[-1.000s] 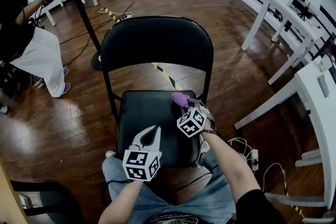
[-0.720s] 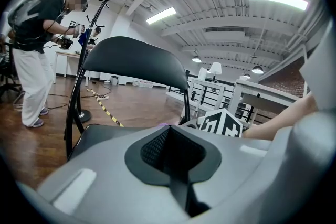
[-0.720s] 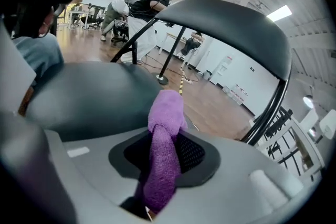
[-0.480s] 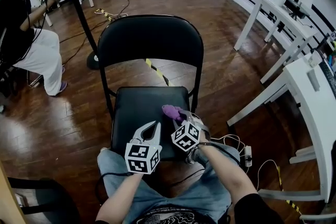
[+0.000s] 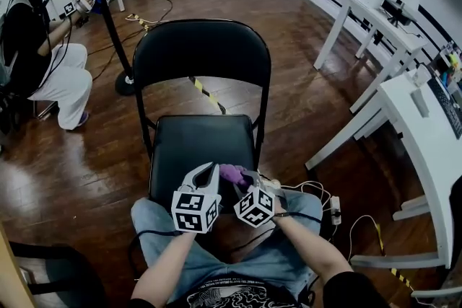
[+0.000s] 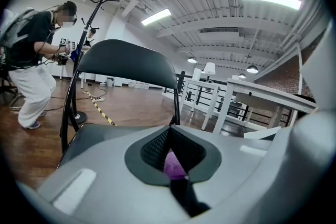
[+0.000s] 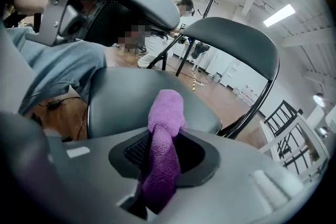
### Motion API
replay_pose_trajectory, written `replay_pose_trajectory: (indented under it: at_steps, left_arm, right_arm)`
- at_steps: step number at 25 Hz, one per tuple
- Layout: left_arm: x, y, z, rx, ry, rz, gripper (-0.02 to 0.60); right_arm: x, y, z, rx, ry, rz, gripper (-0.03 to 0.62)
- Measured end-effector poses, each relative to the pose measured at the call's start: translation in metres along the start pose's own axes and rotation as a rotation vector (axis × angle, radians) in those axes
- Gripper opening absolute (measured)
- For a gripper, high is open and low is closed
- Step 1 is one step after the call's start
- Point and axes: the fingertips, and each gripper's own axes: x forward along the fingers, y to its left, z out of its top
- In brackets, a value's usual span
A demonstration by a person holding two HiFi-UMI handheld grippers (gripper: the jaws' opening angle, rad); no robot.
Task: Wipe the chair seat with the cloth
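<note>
A black folding chair stands in front of me, its seat (image 5: 195, 148) bare and dark, its backrest (image 5: 202, 58) upright. My right gripper (image 5: 243, 180) is shut on a purple cloth (image 5: 232, 173) at the seat's front edge, right of the middle. In the right gripper view the cloth (image 7: 167, 113) sticks up out of the shut jaws (image 7: 160, 144) over the seat (image 7: 126, 94). My left gripper (image 5: 207, 171) hovers just left of the cloth, shut and holding nothing. In the left gripper view the cloth (image 6: 173, 164) shows beyond the closed jaws.
A seated person (image 5: 43, 54) is at the far left beside a coat stand (image 5: 108, 11). White tables (image 5: 426, 119) line the right side. A power strip (image 5: 333, 211) with cables lies on the wooden floor right of the chair. My knees (image 5: 155, 223) sit under the grippers.
The right gripper has drawn the cloth from the seat's back right toward its front edge. The left gripper stayed close alongside it.
</note>
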Motion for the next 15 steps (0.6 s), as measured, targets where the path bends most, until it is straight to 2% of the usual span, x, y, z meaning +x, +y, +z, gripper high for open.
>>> replay_pose_trajectory:
  at_steps: [10, 15]
  left_arm:
    - [-0.006, -0.003, 0.002, -0.005, -0.010, -0.005, 0.003]
    - [-0.008, -0.004, 0.005, -0.007, -0.017, -0.006, 0.003]
  right_arm:
    - [-0.025, 0.046, -0.012, 0.028, 0.013, 0.071, 0.091]
    - [-0.027, 0.050, -0.016, 0.026, 0.021, 0.075, 0.091]
